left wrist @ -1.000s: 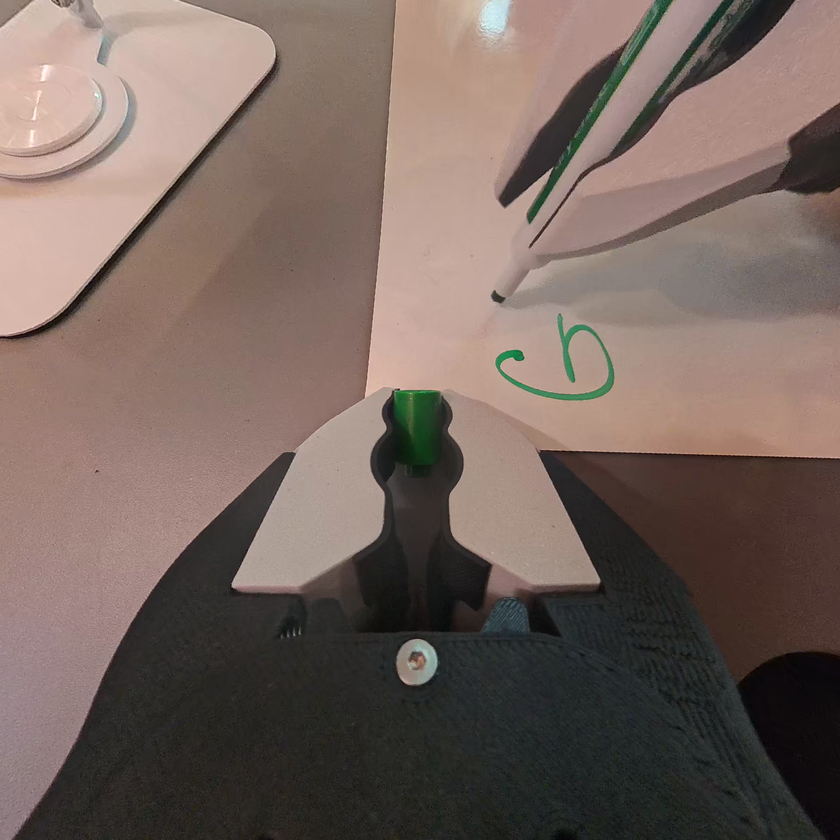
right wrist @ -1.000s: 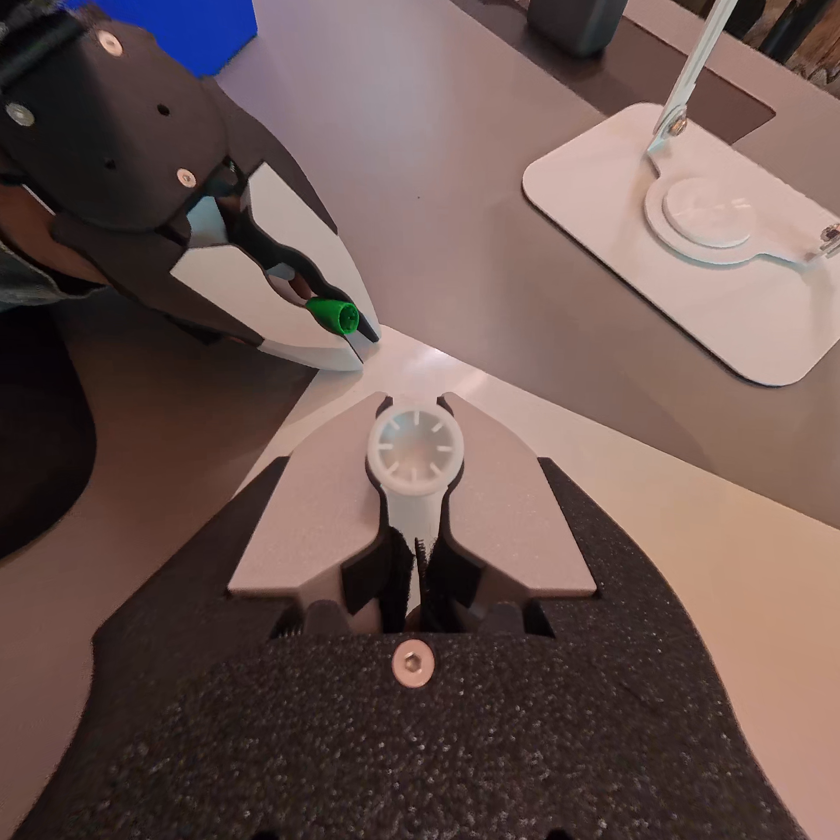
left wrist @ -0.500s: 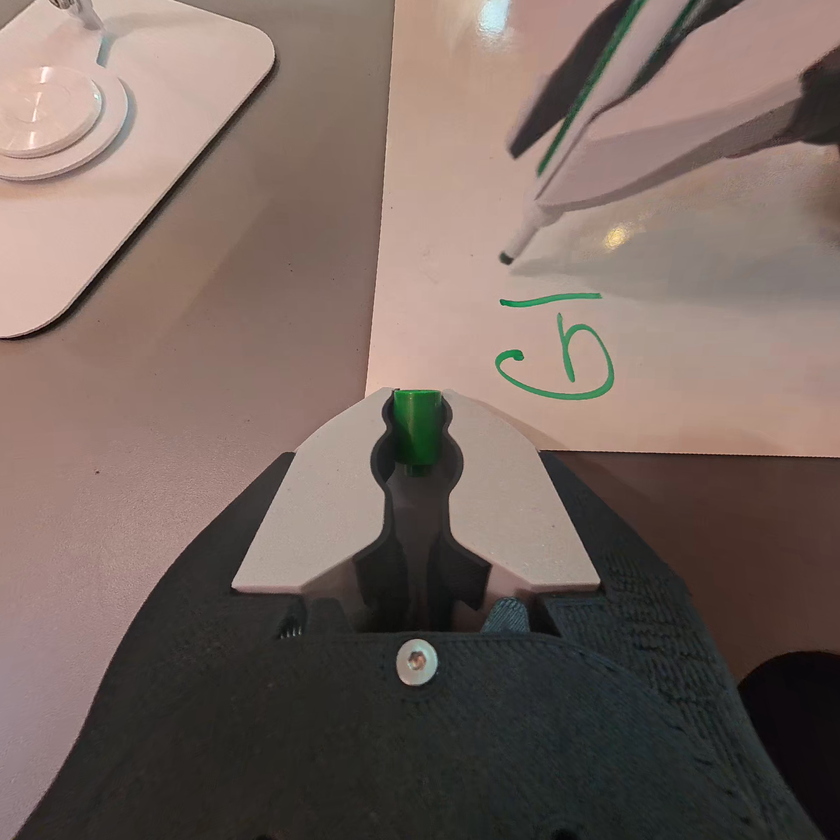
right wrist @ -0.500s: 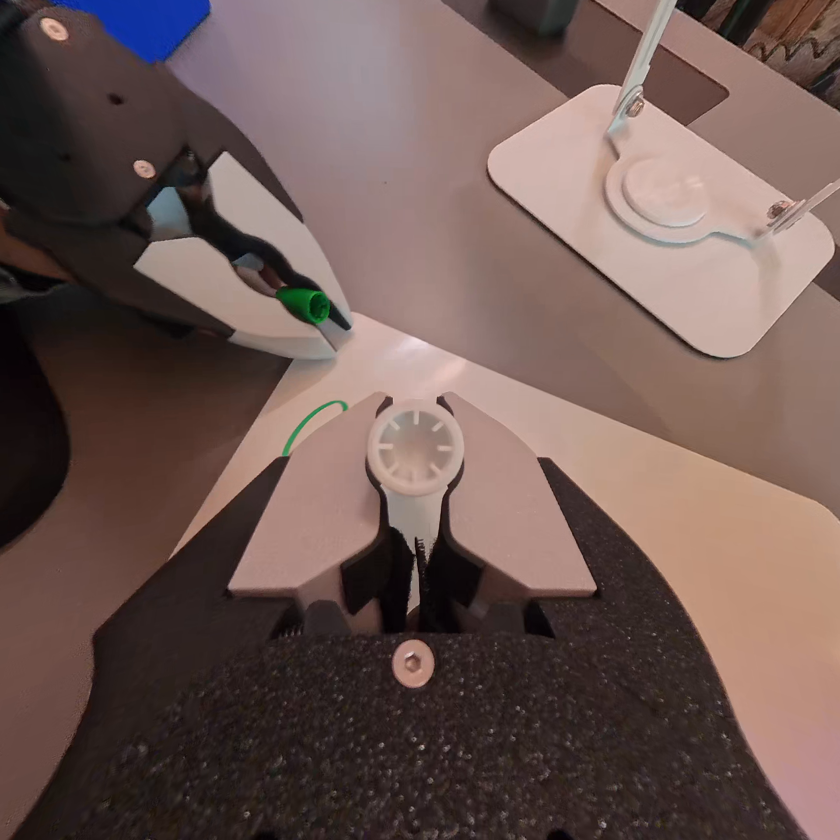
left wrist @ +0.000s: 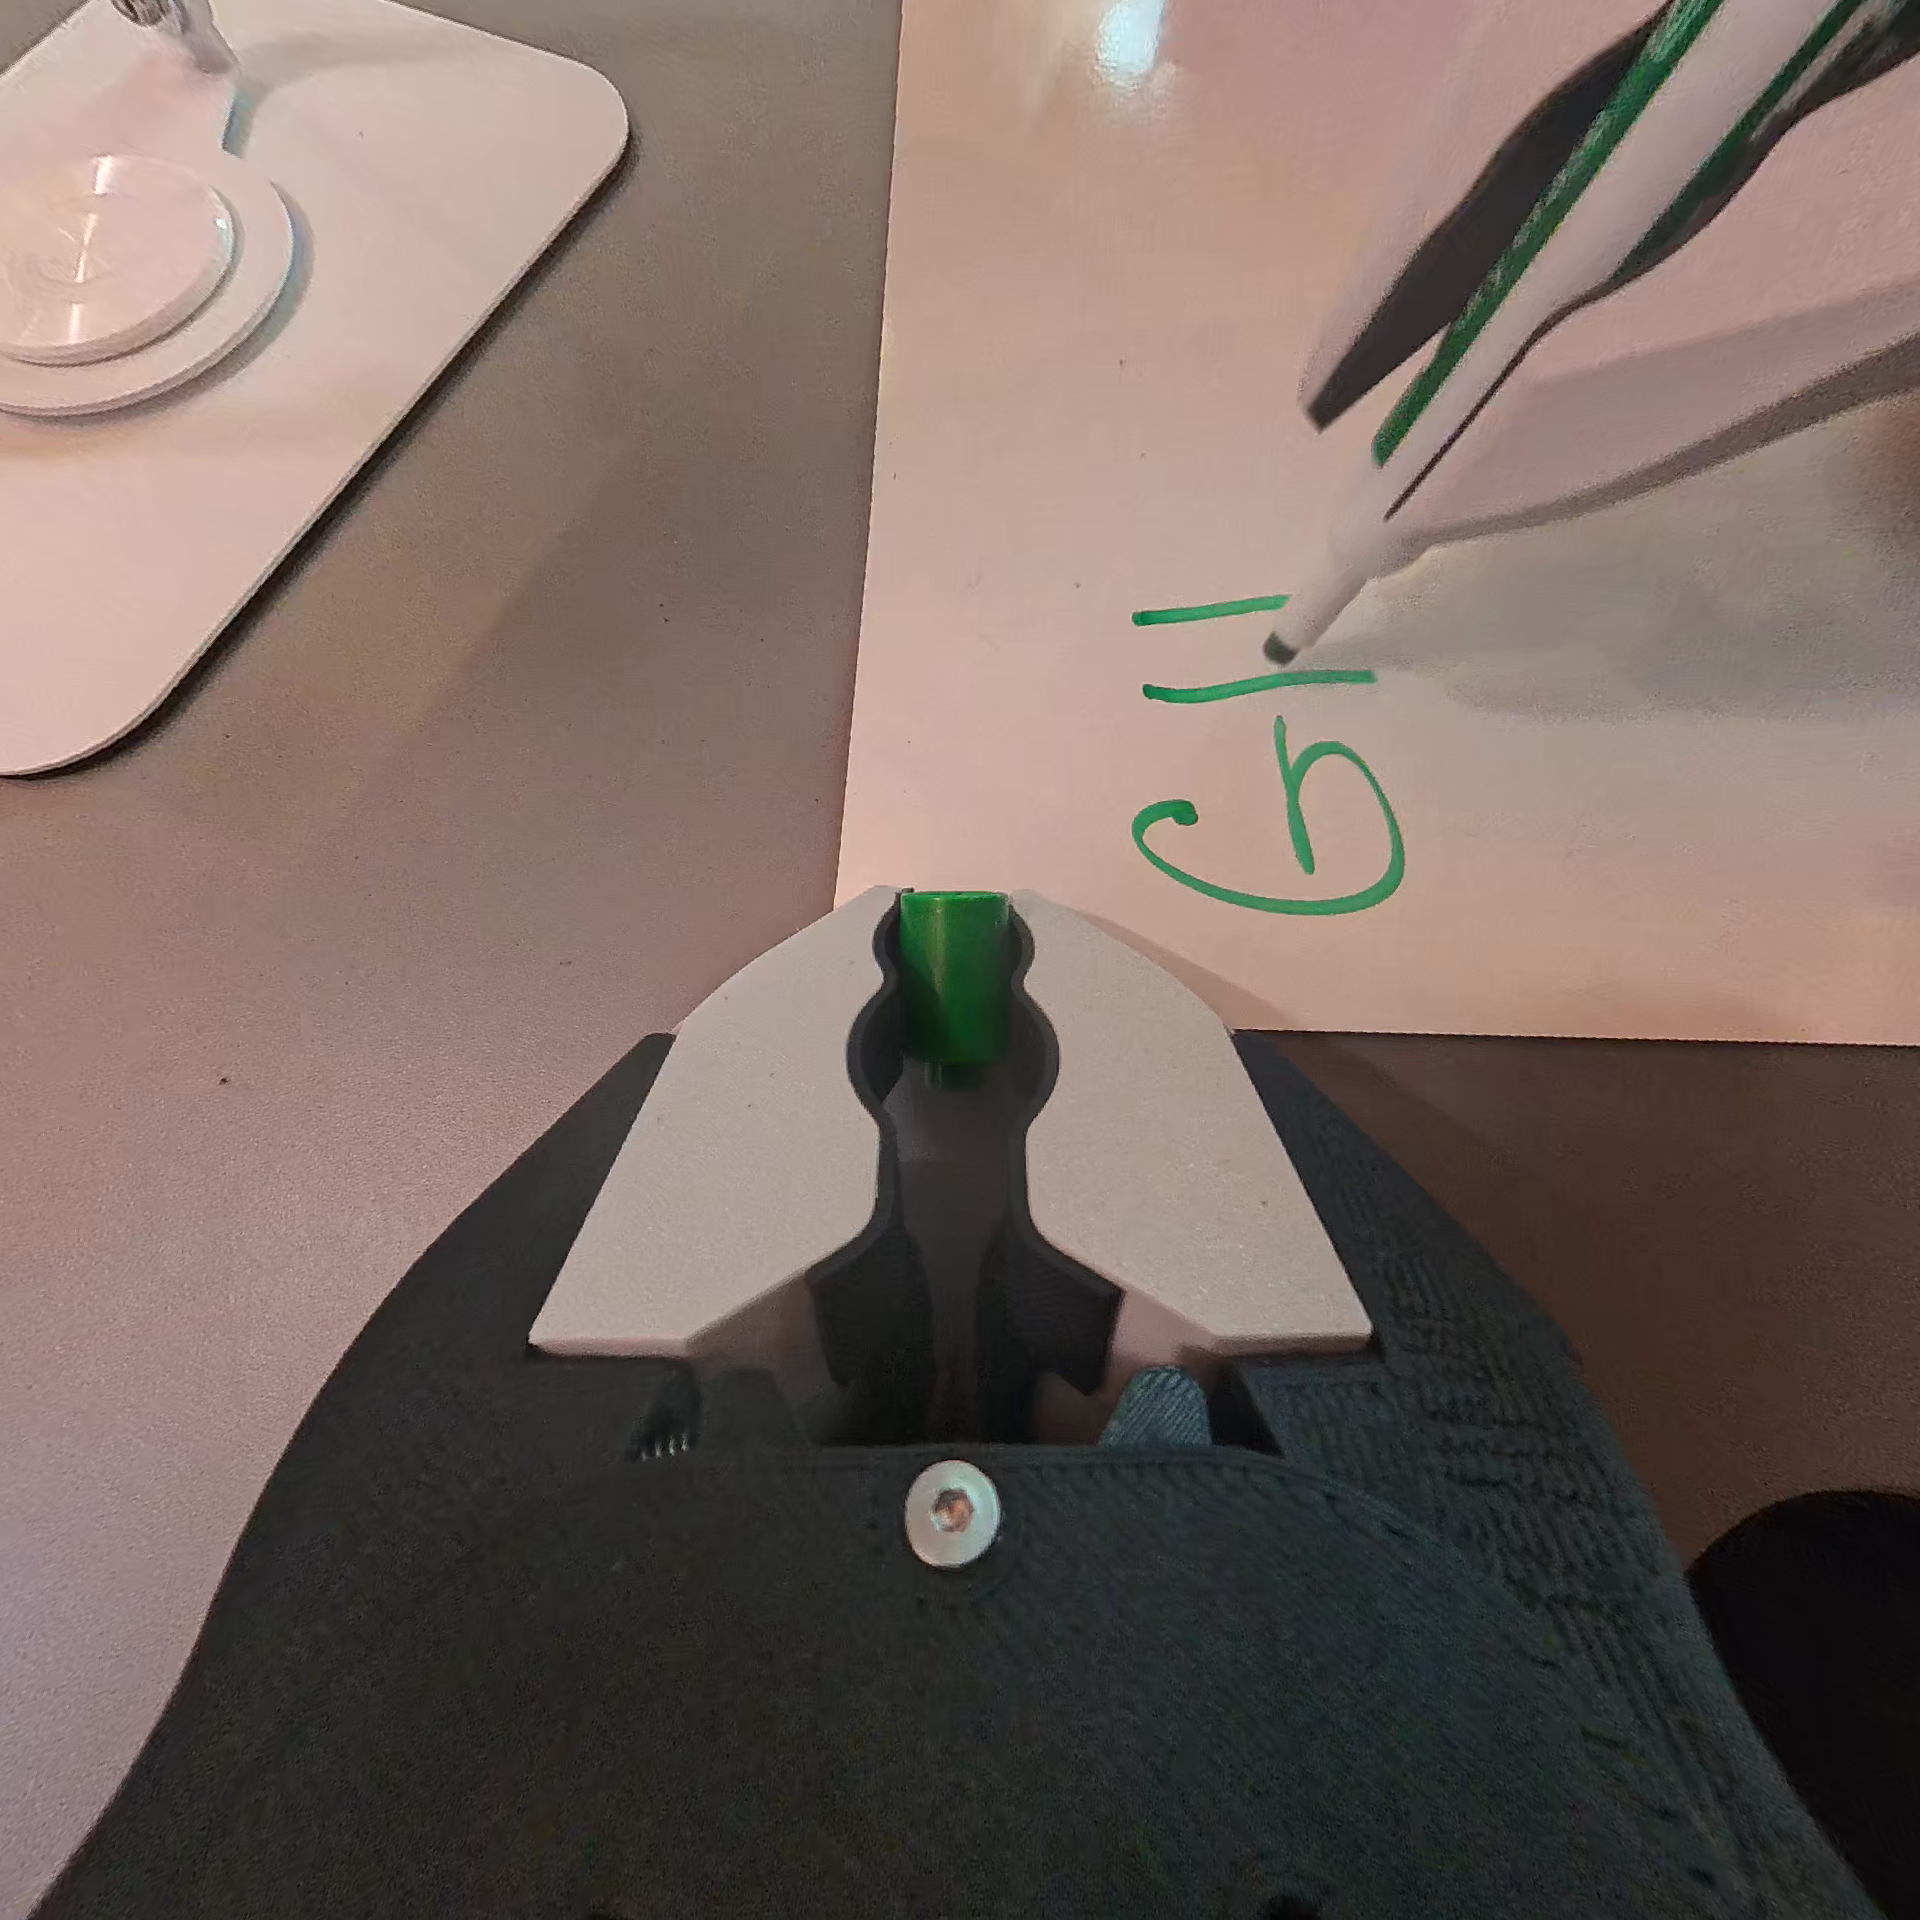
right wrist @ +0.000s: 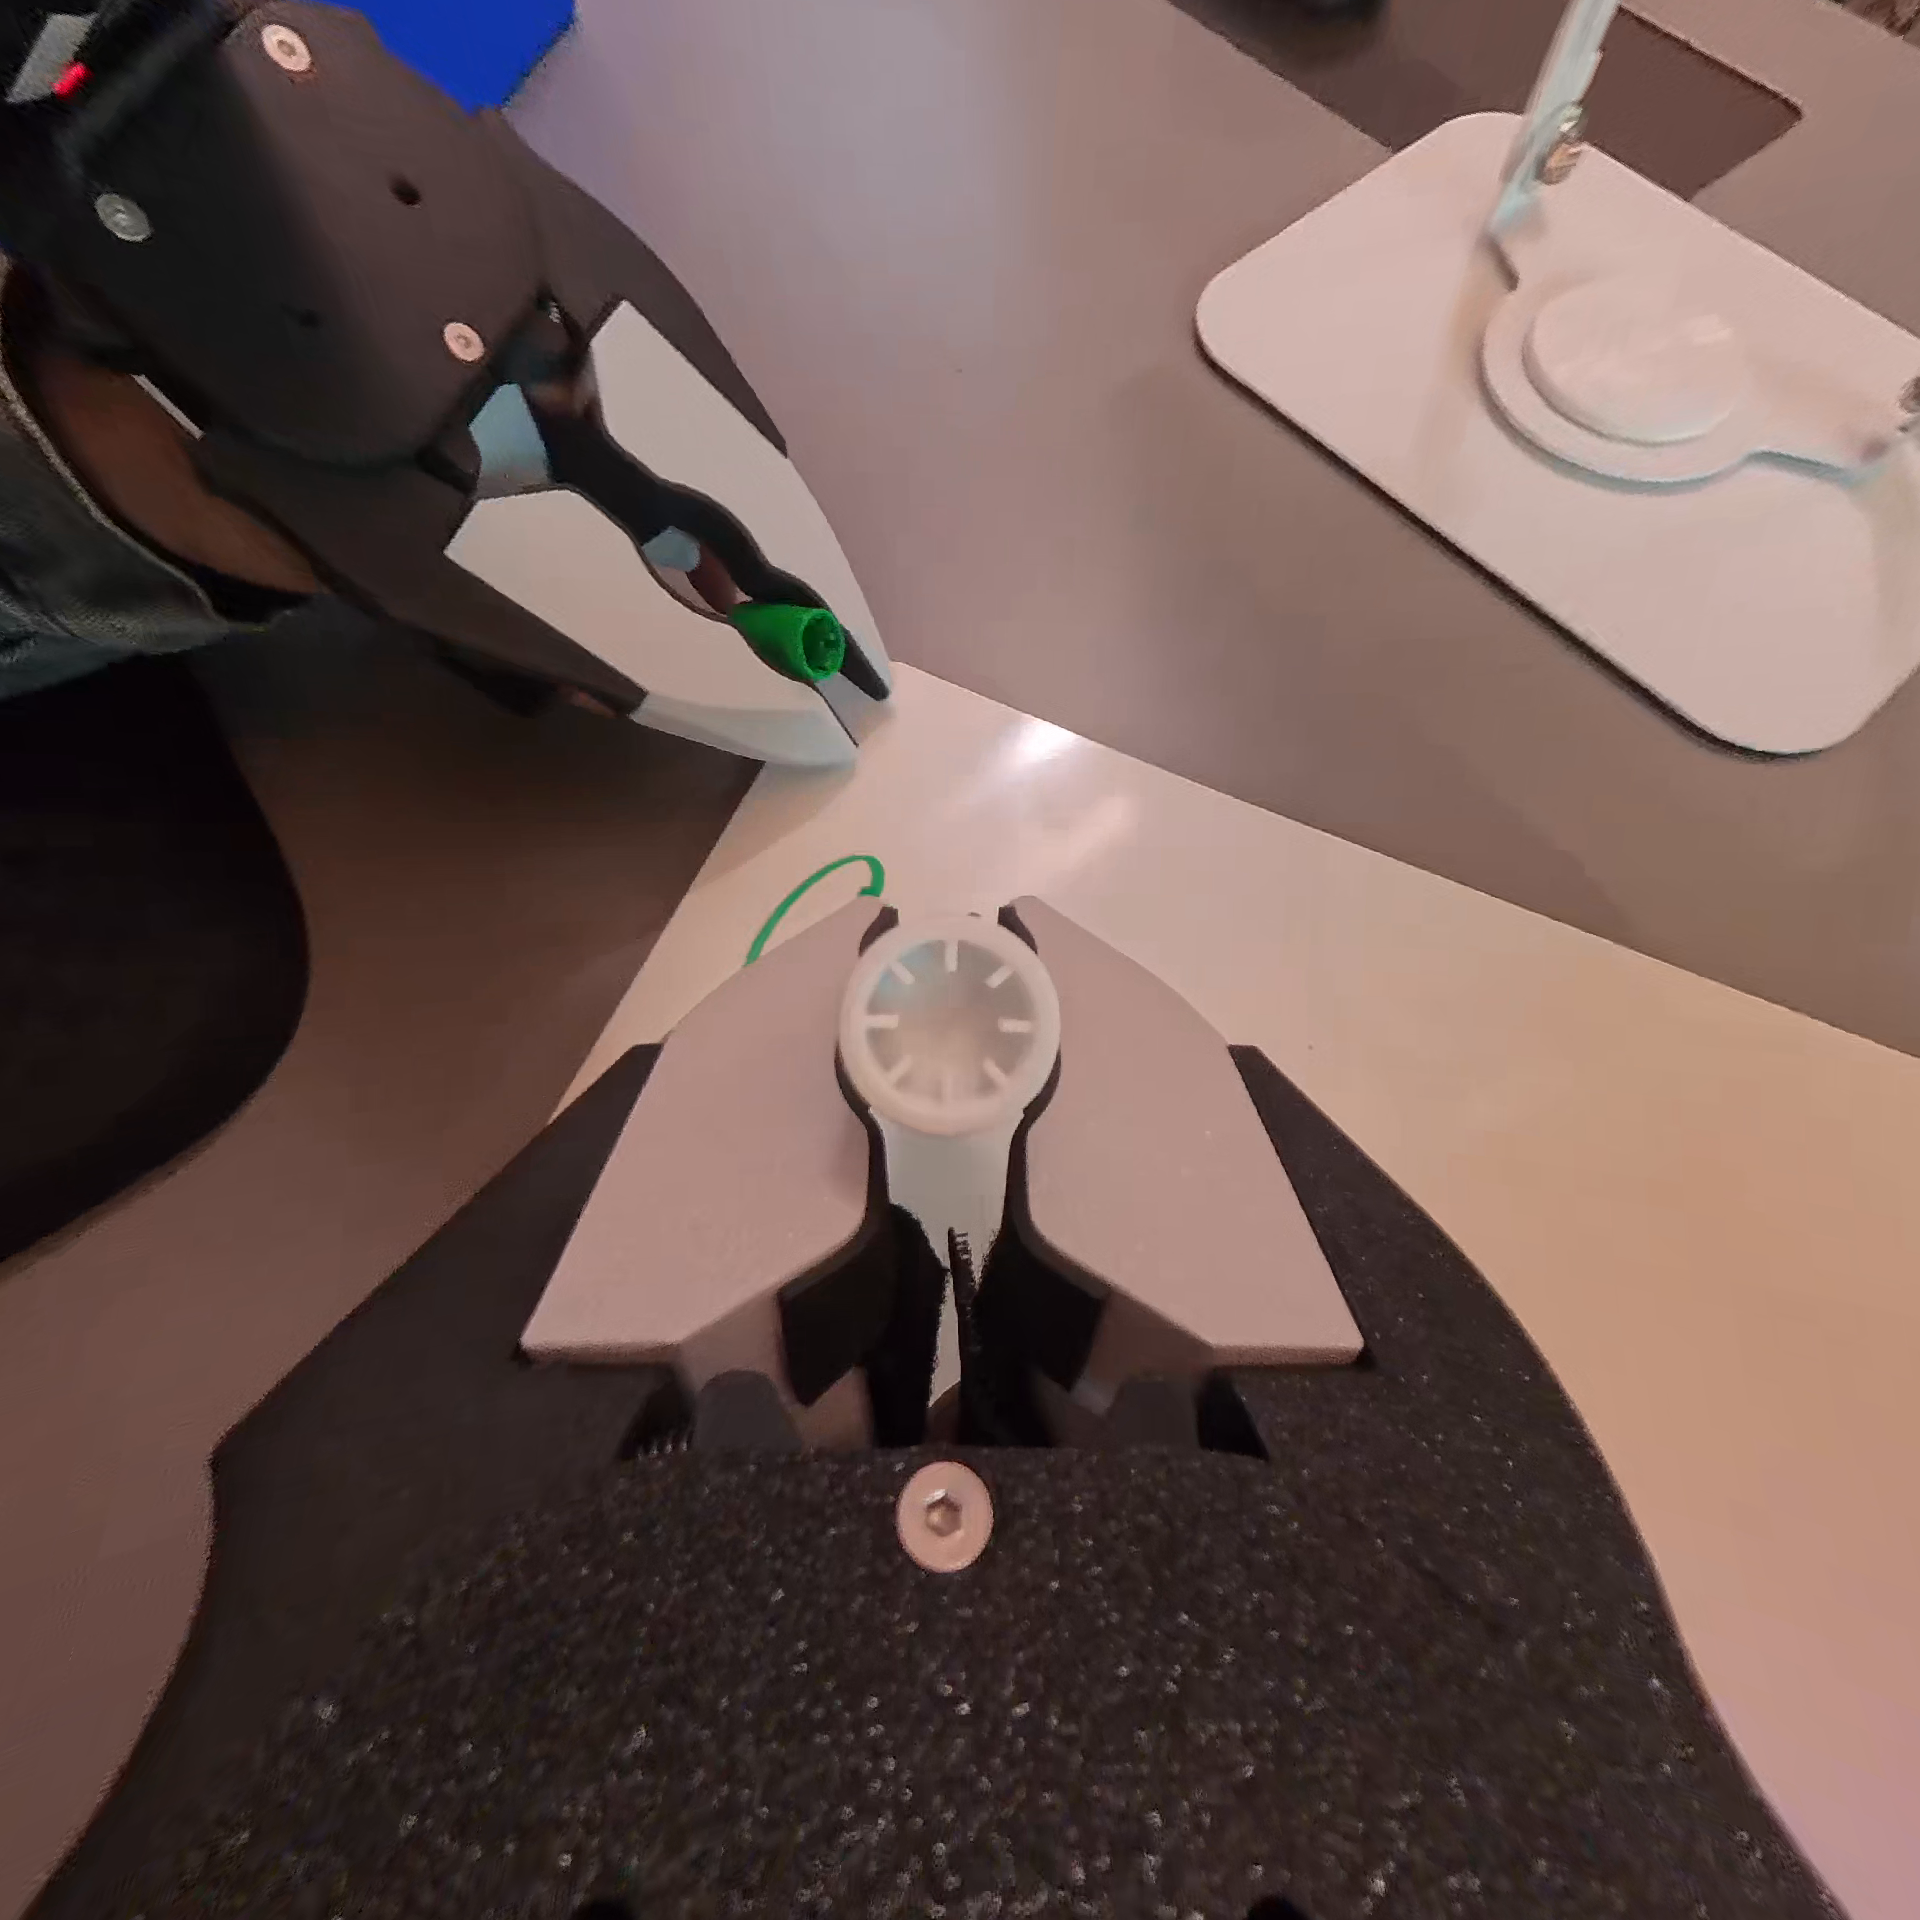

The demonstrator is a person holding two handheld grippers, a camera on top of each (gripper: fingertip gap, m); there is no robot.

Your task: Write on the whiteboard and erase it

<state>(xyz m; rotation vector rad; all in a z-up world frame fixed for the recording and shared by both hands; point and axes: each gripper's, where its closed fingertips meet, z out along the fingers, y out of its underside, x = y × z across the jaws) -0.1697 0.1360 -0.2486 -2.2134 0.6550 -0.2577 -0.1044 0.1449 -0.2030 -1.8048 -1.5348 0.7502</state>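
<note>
Jaws: left gripper (left wrist: 951,914) clamps green cap (left wrist: 951,987) | right gripper (right wrist: 951,914) clamps marker (right wrist: 948,1023), tip on whiteboard (left wrist: 1091,364)

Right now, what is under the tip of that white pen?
Under the pen tip lies the whiteboard, with green strokes beside it. The tip ends one short line. In the right wrist view, the gripper hides the tip.

Glossy whiteboard (left wrist: 1091,416) (matt table (left wrist: 520,831))
</note>
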